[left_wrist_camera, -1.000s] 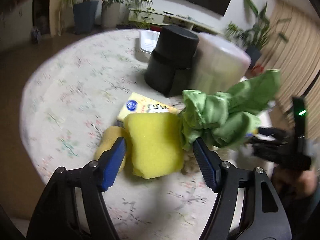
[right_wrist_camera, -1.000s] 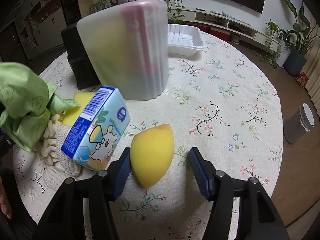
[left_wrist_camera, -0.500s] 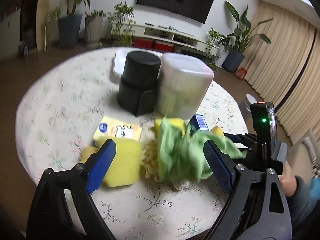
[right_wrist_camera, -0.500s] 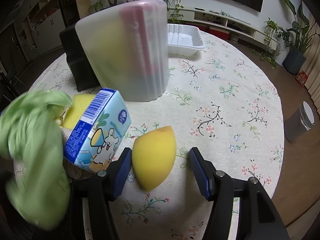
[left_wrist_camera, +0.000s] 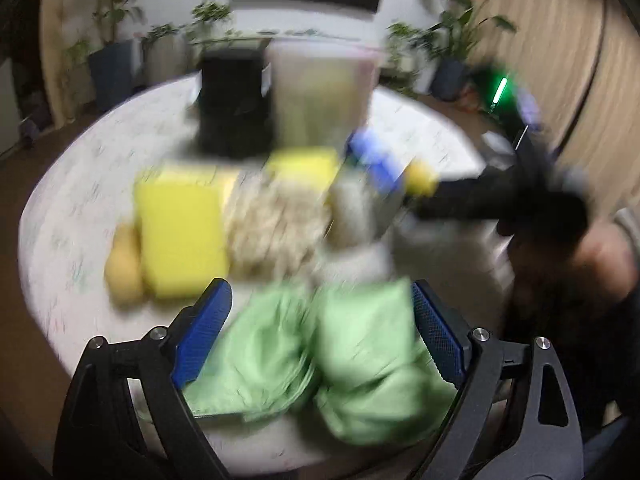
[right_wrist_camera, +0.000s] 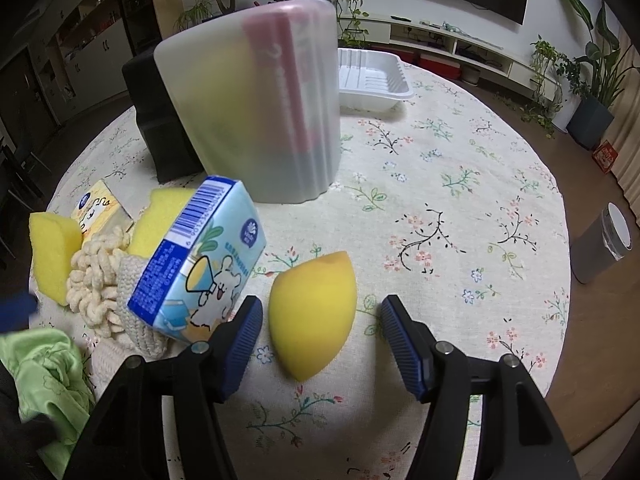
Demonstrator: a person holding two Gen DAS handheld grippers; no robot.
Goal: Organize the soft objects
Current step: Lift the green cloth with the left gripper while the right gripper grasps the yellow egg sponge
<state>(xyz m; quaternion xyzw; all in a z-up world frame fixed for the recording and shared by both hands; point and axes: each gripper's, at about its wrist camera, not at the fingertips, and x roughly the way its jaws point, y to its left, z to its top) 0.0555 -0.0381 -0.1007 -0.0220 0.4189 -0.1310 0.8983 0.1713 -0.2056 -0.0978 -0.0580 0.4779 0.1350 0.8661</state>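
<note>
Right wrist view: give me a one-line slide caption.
Open right gripper straddles a yellow teardrop makeup sponge on the floral tablecloth, beside a tilted blue tissue pack.

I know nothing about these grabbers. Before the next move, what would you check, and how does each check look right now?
1. Right gripper open: ok.
2. Yellow egg-shaped sponge between its fingers: ok, untouched.
3. Blue tissue pack clear of that grab: cannot tell, it leans close.
4. Left gripper around green cloth: ok.
5. Left grip firm: cannot tell, the view is blurred.
</note>
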